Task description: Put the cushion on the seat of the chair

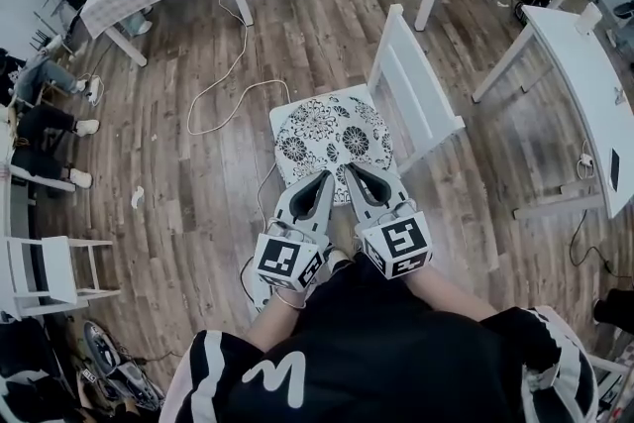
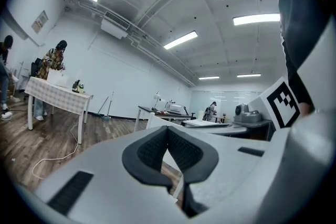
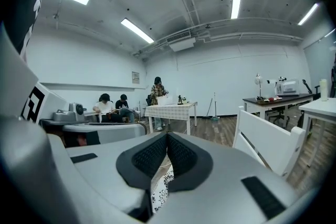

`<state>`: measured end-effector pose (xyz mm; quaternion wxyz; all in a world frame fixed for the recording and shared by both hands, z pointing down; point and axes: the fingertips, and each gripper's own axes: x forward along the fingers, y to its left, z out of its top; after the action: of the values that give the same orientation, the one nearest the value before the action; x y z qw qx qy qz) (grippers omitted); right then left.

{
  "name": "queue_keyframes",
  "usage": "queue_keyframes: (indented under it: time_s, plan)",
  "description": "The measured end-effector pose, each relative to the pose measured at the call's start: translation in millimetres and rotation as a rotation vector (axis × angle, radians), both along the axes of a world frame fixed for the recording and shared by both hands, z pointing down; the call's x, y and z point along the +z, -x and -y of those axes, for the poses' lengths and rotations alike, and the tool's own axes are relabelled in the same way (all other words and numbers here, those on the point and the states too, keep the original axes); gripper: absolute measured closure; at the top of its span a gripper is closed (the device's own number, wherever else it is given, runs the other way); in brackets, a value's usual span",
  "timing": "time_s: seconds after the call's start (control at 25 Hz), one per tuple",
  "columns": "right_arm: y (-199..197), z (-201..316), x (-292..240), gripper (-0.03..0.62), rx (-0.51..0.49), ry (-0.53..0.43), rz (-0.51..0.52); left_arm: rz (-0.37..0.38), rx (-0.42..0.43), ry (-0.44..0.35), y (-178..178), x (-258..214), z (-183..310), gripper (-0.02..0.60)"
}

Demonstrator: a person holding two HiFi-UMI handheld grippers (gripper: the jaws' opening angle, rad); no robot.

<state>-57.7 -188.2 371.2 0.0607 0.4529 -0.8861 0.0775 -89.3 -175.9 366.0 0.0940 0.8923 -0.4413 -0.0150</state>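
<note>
1. Resting flat on the seat of the white chair [image 1: 421, 89], the floral cushion [image 1: 332, 134] looks placed. Its front edge is hidden under the left claw [image 1: 325, 175] and the right claw [image 1: 354, 169].
2. Both claws are clenched on nothing and hover side by side above that edge.
3. A claw dipping or swinging sideways could snag the fabric and drag the cushion off the seat.
4. If the hidden edge overhangs, the cushion may slide forward unaided.

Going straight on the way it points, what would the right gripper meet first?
Probably nothing near: the right gripper would clear the white floral cushion, left of the white chair backrest; a checked table far ahead.
</note>
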Motion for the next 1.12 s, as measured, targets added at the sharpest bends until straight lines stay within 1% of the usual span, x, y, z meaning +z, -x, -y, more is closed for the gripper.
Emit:
queue_keyframes:
  time_s: [0.32,0.52,0.88,1.12]
  plan:
    - [-9.4,-0.8,-13.8,0.574,0.033,-0.044,0.01,0.003,0.03,-0.046,-6.7,-15.5,-2.1,0.578]
    - [-9.0,-3.2,-23.7,0.574,0.03,-0.055,0.014,0.004,0.029,-0.061,-7.0,-26.3,-4.5,0.578]
    - [-5.6,-13.1,-21.3,0.574,0.009,-0.067,0.028,0.002,0.028,-0.058,-8.1,-23.1,-13.4,0.578]
    - [-15.5,-20.6,-28.9,0.574,-0.001,-0.082,0.04,0.01,0.016,-0.066,-16.3,-30.0,-20.7,0.578]
